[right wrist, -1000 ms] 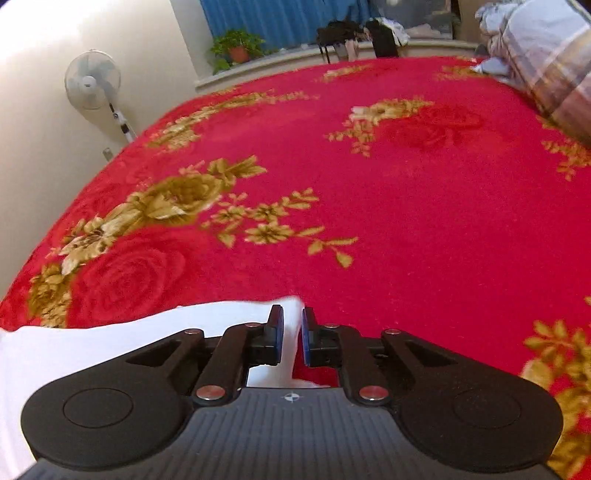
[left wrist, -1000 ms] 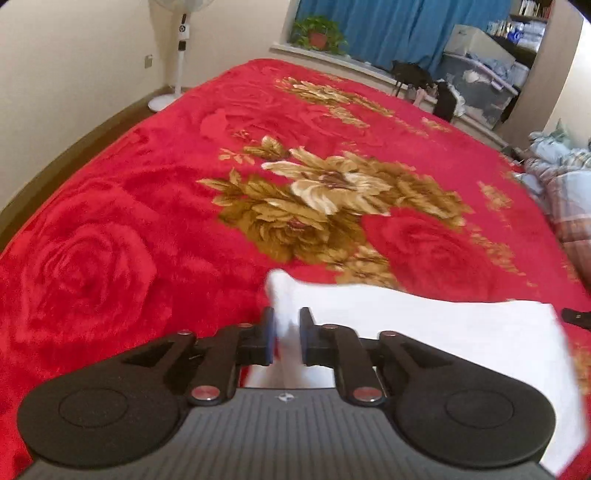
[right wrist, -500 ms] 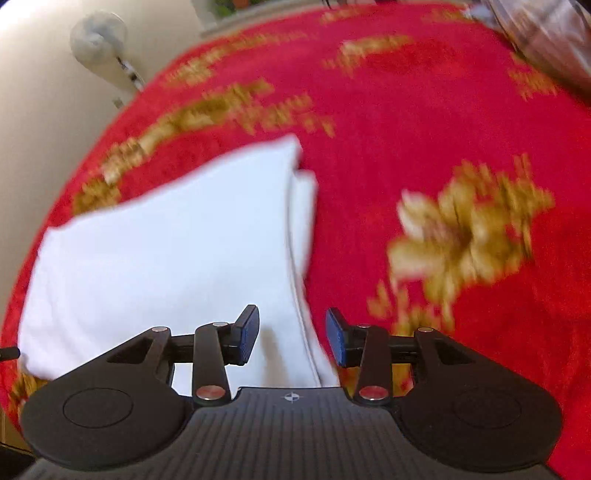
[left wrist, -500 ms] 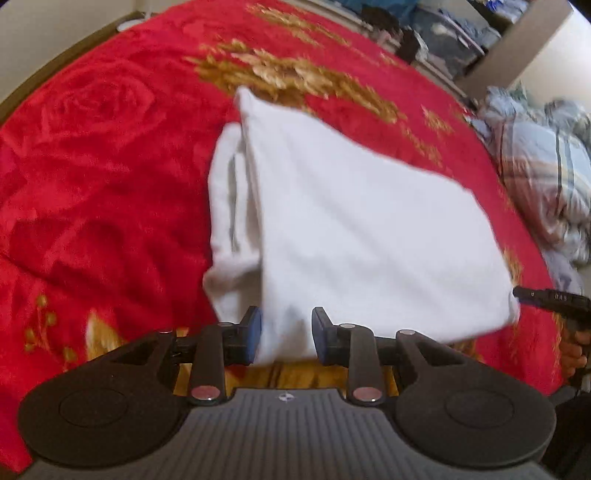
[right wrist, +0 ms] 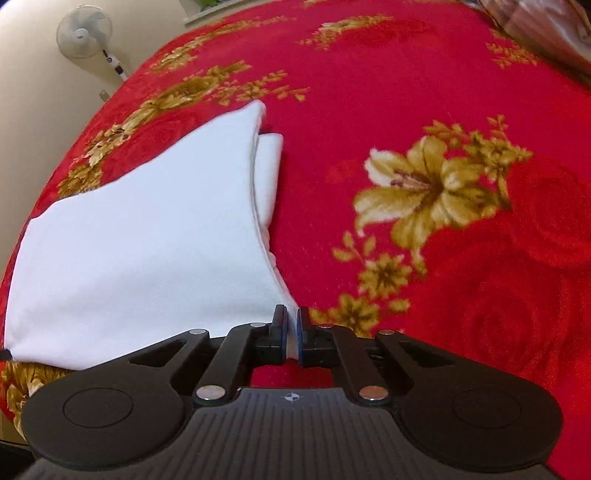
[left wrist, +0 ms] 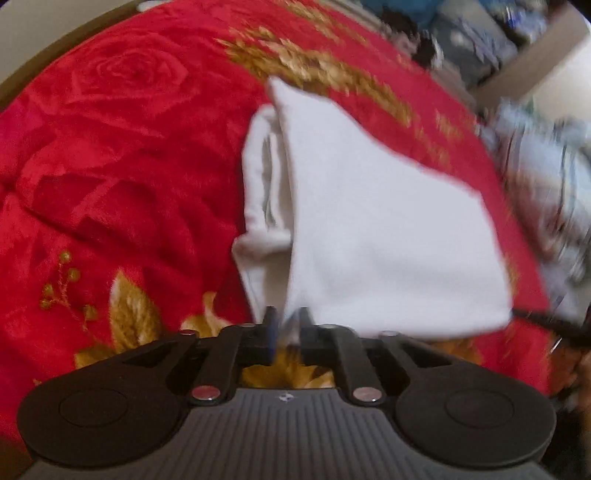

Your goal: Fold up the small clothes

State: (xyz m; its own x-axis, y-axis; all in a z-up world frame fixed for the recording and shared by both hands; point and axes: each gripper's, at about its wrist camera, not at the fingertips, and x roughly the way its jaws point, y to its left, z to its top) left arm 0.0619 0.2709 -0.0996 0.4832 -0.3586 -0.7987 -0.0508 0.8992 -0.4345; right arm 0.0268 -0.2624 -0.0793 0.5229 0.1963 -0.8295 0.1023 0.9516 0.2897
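A white folded garment (left wrist: pixel 369 221) lies on the red flowered blanket (left wrist: pixel 110 166). It also shows in the right wrist view (right wrist: pixel 147 251). My left gripper (left wrist: pixel 286 328) is shut on the garment's near left corner, with a sleeve fold beside it. My right gripper (right wrist: pixel 290 332) is shut on the garment's near right corner, white cloth pinched between the blue pads. The right gripper's tip (left wrist: pixel 546 321) shows at the garment's far corner in the left wrist view, which is blurred.
The red blanket (right wrist: pixel 443 258) covers the whole bed. A pile of plaid and pale clothes (left wrist: pixel 546 177) lies at the right. A standing fan (right wrist: pixel 85 33) stands by the wall at the left. Storage shelves and boxes are blurred at the back.
Both grippers were open half a second ago over the garment's near edge. Both have closed on its near corners. The left wrist view is now blurred with motion.
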